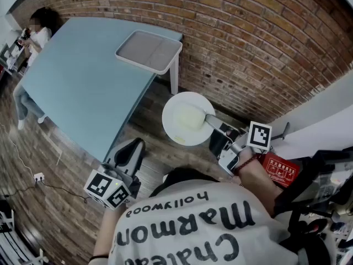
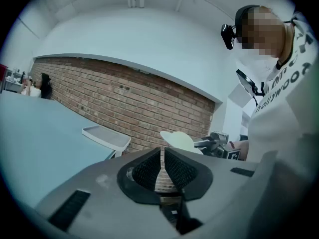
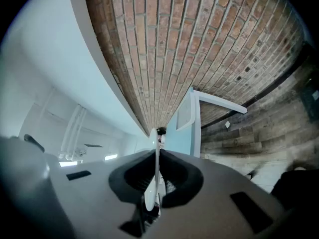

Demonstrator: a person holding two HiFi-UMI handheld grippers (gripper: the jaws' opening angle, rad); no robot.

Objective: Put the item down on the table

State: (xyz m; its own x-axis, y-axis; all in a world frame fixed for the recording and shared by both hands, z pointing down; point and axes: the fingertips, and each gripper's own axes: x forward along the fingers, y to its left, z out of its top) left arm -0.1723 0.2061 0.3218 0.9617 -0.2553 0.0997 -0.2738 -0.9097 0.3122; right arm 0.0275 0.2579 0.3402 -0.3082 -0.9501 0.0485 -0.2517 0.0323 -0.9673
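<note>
The plate is not yet down. It hangs in the air over the wooden floor, off the right edge of the table and apart from it, so the whole placing step is left: it has to be carried left over the table top and lowered there.

The plate is round and white, so it has no real long axis. In the head view its hollow face looks up, lying roughly flat, perhaps a little tilted. It is held by its right rim, and the rest of it reaches out leftward toward the table.

The right claw is clamped on that rim. Its own view shows the plate edge-on as a thin white line pinched between the two pads.

The left claw sits lower and nearer, just off the table's near right corner. Its jaws are closed together with nothing between them.

On the table's far right corner lies a shallow pale tray, partly overhanging the edge. The stretch of table top nearer than the tray looks the likely landing place. A brick wall stands behind.
</note>
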